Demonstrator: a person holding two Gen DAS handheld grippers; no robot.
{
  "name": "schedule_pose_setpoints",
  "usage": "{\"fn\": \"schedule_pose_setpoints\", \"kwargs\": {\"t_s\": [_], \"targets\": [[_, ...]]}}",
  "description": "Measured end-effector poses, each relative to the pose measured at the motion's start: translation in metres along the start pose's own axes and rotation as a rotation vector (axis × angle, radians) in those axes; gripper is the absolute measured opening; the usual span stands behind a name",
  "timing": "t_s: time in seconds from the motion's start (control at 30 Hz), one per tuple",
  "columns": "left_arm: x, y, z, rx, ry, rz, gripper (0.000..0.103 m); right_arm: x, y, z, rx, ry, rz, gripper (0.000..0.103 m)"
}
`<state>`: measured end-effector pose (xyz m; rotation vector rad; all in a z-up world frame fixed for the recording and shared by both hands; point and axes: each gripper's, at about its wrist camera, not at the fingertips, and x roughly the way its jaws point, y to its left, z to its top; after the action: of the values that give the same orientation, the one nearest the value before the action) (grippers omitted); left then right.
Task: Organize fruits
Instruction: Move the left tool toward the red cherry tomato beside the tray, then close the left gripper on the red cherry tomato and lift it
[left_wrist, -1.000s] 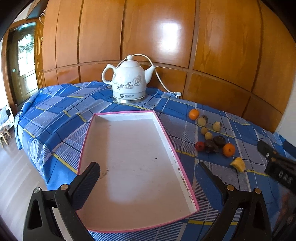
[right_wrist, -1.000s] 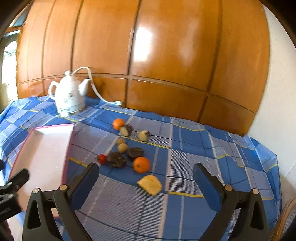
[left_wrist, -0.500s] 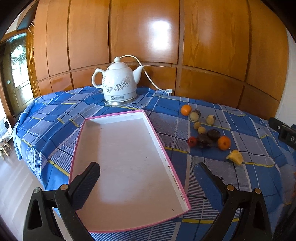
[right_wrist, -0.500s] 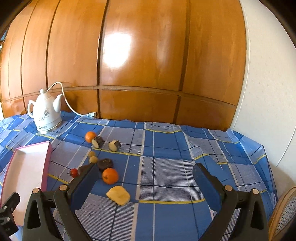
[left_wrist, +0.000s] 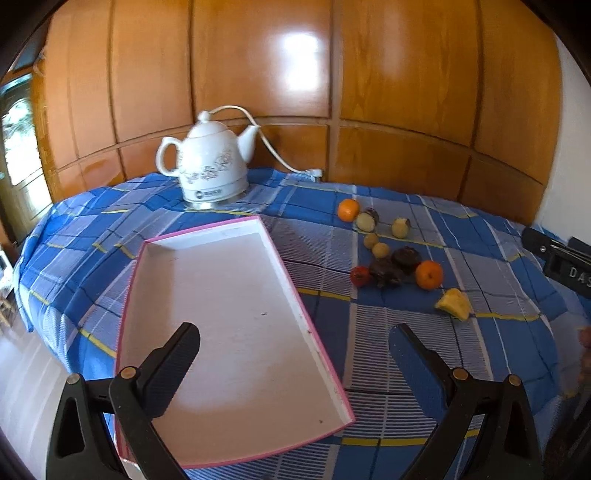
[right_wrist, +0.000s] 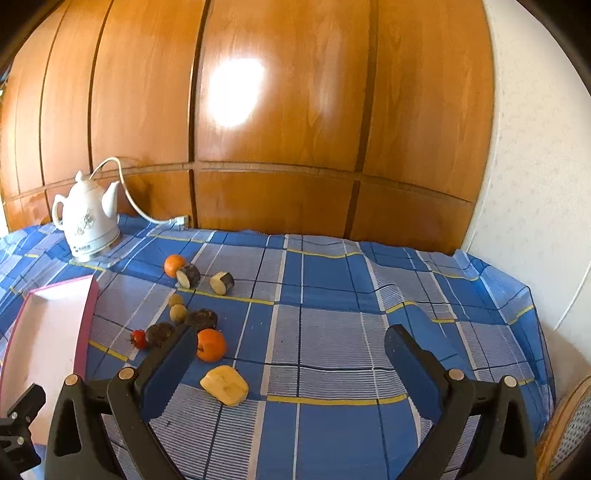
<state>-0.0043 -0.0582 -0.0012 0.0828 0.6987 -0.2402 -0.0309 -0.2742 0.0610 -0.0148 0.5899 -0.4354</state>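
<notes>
Left to right, we see the left claw (left_wrist: 293, 354) hanging with jaws spread wide, gripping nothing, above the near end of a pink-rimmed tray (left_wrist: 147, 243) that has nothing in it. The tray lies on the tabletop (left_wrist: 332, 332), which is covered by a blue plaid cloth. Behind the tray stands a white kettle (left_wrist: 210, 166) with its cord trailing right along the wood wall.

Right of the tray we see the fruits, all on the cloth, none in the tray. At the back an orange (left_wrist: 348, 209) touches a cut dark-skinned piece (left_wrist: 366, 220), with another cut piece (left_wrist: 400, 227) near it. Nearer come two small tan balls (left_wrist: 376, 245), a dark fruit (left_wrist: 406, 255), a red tomato (left_wrist: 360, 276) beside a dark lump (left_wrist: 386, 271), a second orange (left_wrist: 429, 274), and closest a yellow chunk (left_wrist: 454, 303).

Our right claw (right_wrist: 290, 354) is also spread wide and gripping nothing, over the cloth right of the fruits; its left finger (right_wrist: 170, 365) overlaps the dark lump in view.
</notes>
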Motion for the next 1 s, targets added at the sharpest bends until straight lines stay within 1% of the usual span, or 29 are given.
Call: {"fn": "schedule_pose_setpoints", "kwargs": {"t_s": [0.1,0.17,0.23,0.3,0.37,0.43,0.5,0.6,0.7,0.83,0.93,1.0], "targets": [[0.010,-0.010,0.004,0.053,0.045,-0.017,0.103,0.013,-0.001,0.004,-0.027,0.071,0.062,0.103],[0.018,-0.016,0.007,0.081,0.073,-0.028,0.103,0.027,-0.006,0.011,-0.027,0.166,0.164,0.103],[0.024,-0.017,0.013,0.078,0.087,-0.061,0.103,0.046,-0.015,0.020,-0.023,0.272,0.247,0.103],[0.029,-0.018,0.020,0.076,0.095,-0.087,0.103,0.058,-0.022,0.024,-0.022,0.323,0.277,0.103],[0.033,-0.019,0.025,0.091,0.104,-0.098,0.103,0.074,-0.030,0.027,-0.041,0.344,0.294,0.102],[0.039,-0.020,0.030,0.102,0.117,-0.119,0.103,0.092,-0.041,0.026,-0.048,0.355,0.289,0.100],[0.046,-0.024,0.035,0.122,0.132,-0.133,0.103,0.110,-0.054,0.020,-0.011,0.377,0.292,0.094],[0.053,-0.030,0.039,0.154,0.118,-0.110,0.103,0.128,-0.072,0.013,0.064,0.458,0.288,0.092],[0.066,-0.038,0.042,0.185,0.139,-0.116,0.103,0.129,-0.079,0.016,0.096,0.452,0.296,0.092],[0.076,-0.049,0.043,0.235,0.144,-0.119,0.103,0.128,-0.075,0.016,0.087,0.462,0.315,0.092],[0.085,-0.054,0.046,0.259,0.175,-0.132,0.103,0.129,-0.074,0.017,0.074,0.463,0.316,0.092],[0.090,-0.059,0.046,0.299,0.182,-0.127,0.103,0.129,-0.073,0.016,0.076,0.461,0.319,0.092]]}}
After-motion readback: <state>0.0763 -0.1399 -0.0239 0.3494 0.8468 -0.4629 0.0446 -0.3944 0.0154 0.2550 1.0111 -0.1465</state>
